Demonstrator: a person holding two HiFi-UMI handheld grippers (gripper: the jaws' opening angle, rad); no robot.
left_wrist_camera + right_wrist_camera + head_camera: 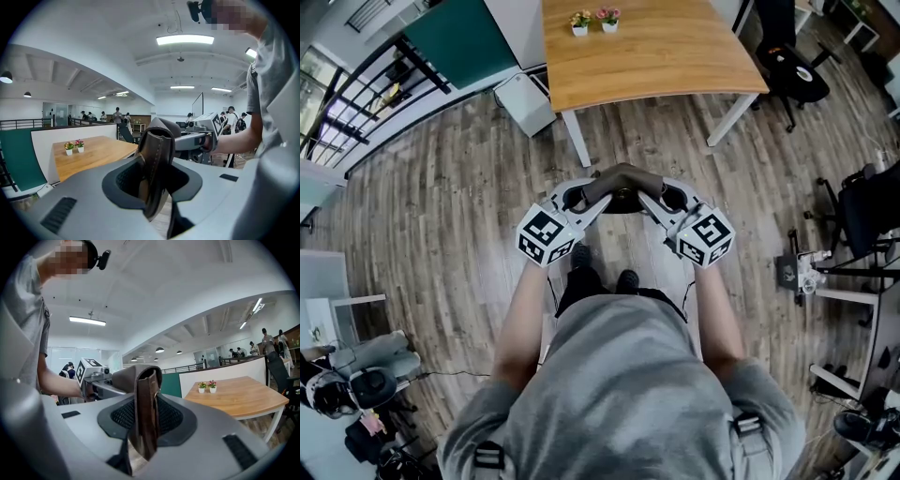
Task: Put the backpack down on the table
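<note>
A grey backpack (667,194) hangs in front of me above the wooden floor. Its brown leather top handle (623,178) arches up between my two grippers. From the left, my left gripper (598,194) is shut on that handle; from the right, my right gripper (651,195) is shut on it too. The left gripper view shows the handle (157,159) rising from a black mesh hollow in the grey top (93,197). The right gripper view shows the same handle (144,408). The wooden table (647,47) stands ahead, apart from the backpack.
Two small flower pots (593,21) sit at the table's far edge. A white cabinet (525,101) stands by the table's left leg and a black office chair (792,70) to its right. Equipment and stands (853,272) crowd the right side; people stand far off.
</note>
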